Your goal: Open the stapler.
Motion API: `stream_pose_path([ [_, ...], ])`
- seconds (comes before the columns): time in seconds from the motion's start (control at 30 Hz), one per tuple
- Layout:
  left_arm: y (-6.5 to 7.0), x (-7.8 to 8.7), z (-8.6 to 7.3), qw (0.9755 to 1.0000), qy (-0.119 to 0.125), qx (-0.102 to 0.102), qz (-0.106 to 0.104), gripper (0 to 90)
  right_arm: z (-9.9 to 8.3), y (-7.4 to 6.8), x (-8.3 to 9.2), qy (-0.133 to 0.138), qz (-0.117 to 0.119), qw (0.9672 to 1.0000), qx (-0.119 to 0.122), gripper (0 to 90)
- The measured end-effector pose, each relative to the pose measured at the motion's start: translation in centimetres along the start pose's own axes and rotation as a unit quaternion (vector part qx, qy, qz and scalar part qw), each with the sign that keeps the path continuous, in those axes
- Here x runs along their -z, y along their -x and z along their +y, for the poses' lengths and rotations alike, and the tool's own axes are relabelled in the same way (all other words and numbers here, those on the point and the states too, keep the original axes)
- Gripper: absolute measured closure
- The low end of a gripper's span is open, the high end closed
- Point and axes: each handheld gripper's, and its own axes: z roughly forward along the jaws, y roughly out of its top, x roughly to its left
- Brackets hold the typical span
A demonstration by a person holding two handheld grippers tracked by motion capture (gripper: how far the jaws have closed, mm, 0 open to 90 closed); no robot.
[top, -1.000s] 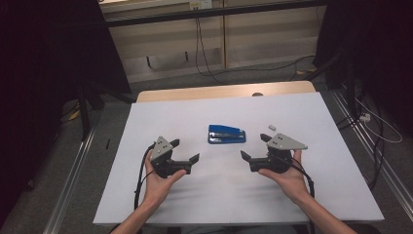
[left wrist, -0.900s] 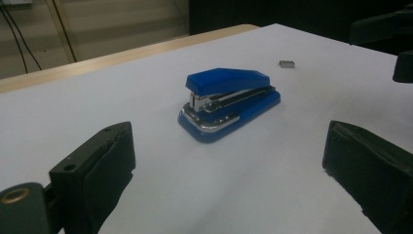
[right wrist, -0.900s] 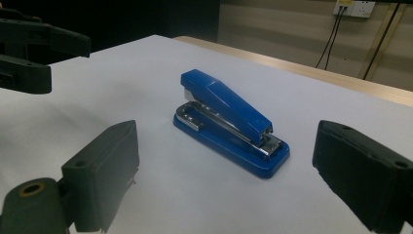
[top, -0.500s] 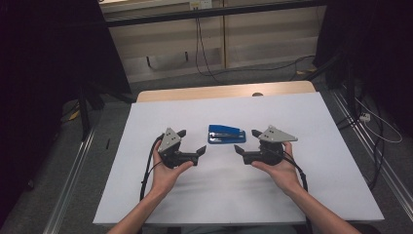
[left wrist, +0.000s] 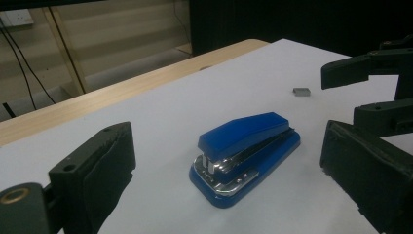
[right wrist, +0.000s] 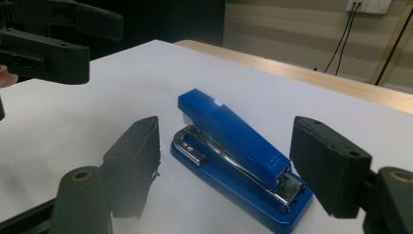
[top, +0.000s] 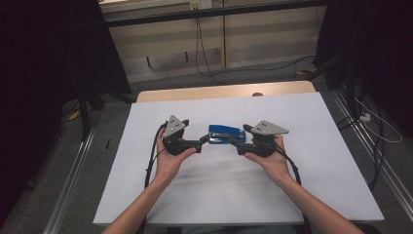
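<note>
Moved since earlier: both hand-held grippers had travelled inward and away from the person, from well apart to either end of the stapler; the right one's jaws had just been closing, with the stapler's hinge end between them but untouched.
Left hand-held gripper (top: 200, 142): held in the person's left hand (top: 168, 158), jaws apart, tips just beside the stapler's mouth end; in its own view nothing sat between the black pads (left wrist: 104, 178).
Right hand-held gripper (top: 234, 142): held in the right hand (top: 270, 161), jaws apart though narrower than the left's; in its own view the pads (right wrist: 134, 163) flanked the hinge end without pressing on it.
Stapler: small blue metal-and-plastic desk stapler (top: 225, 134), lying flat on the white sheet-covered surface (top: 311, 195) between the two grippers, its long axis running left to right.
Farther off: a tiny grey block (left wrist: 301, 91), perhaps a strip of staples, lay on the surface beyond the stapler; a bare wooden edge (top: 204, 92) showed at the far side.
Step in hand: judged as the approach, both grippers lining up on the stapler, no grasp made.
Next move calls for: likely easing the right jaws on until the pads clamp the body squarely, the left steadying the mouth end.
</note>
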Motion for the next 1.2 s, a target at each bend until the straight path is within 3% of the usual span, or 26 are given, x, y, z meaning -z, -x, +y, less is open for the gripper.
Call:
stream_pose_path([
  [0.13, -0.5, -0.8, 0.2, 1.0, 0.004, 0.008, -0.001, 5.9, 0.1, 0.1, -0.4, 0.002, 0.003, 1.0, -0.005, 29.5],
  [0.4, -1.3, -2.5, -0.4, 0.9998, -0.013, 0.017, 0.001, 6.9, 0.8, 0.5, -2.1, -0.011, 0.015, 0.9998, -0.009, 33.5],
  [0.43, -1.4, -2.6, -0.6, 0.9996, -0.024, 0.014, 0.001, 7.0, 0.8, 0.4, -2.5, -0.015, 0.02, 0.9996, -0.008, 34.3],
  [0.57, -1.6, -2.7, -1.1, 0.9986, -0.048, 0.019, -0.014, 10.0, 0.5, 0.2, -3.3, -0.007, 0.011, 0.9999, -0.011, 35.6],
  [0.77, -1.8, -3.0, -1.4, 0.9979, -0.06, 0.021, -0.014, 9.7, 0.3, 0.1, -3.7, -0.001, -0.004, 0.9999, -0.013, 36.8],
  [0.83, -1.8, -2.9, -1.4, 0.9973, -0.069, 0.021, -0.011, 10.0, 0.2, 0.2, -3.6, -0.003, 0.002, 0.9998, -0.019, 44.1],
  [0.87, -1.9, -2.9, -1.5, 0.9968, -0.076, 0.022, -0.011, 10.0, 0.1, 0.3, -3.6, -0.006, 0.022, 0.9996, -0.017, 57.8],
  [0.97, -1.9, -2.9, -1.6, 0.9965, -0.079, 0.025, -0.009, 10.0, 0.0, 0.2, -3.6, -0.009, 0.031, 0.9994, -0.011, 64.9],
  [1.0, -1.9, -2.9, -1.7, 0.9966, -0.079, 0.024, -0.008, 10.5, 0.0, 0.2, -3.6, -0.005, 0.04, 0.9992, -0.01, 74.4],
  [1.1, -1.9, -2.9, -1.8, 0.9969, -0.076, 0.022, -0.005, 12.1, 0.0, 0.2, -3.6, -0.005, 0.045, 0.999, -0.004, 81.4],
  [1.13, -2.0, -2.9, -1.9, 0.9967, -0.077, 0.025, -0.008, 13.2, -0.1, 0.2, -3.5, -0.003, 0.051, 0.9987, -0.003, 88.4],
  [1.2, -1.9, -2.9, -2.0, 0.9965, -0.078, 0.028, -0.009, 16.0, -0.1, 0.3, -3.5, -0.002, 0.055, 0.9985, -0.004, 90.0],
])
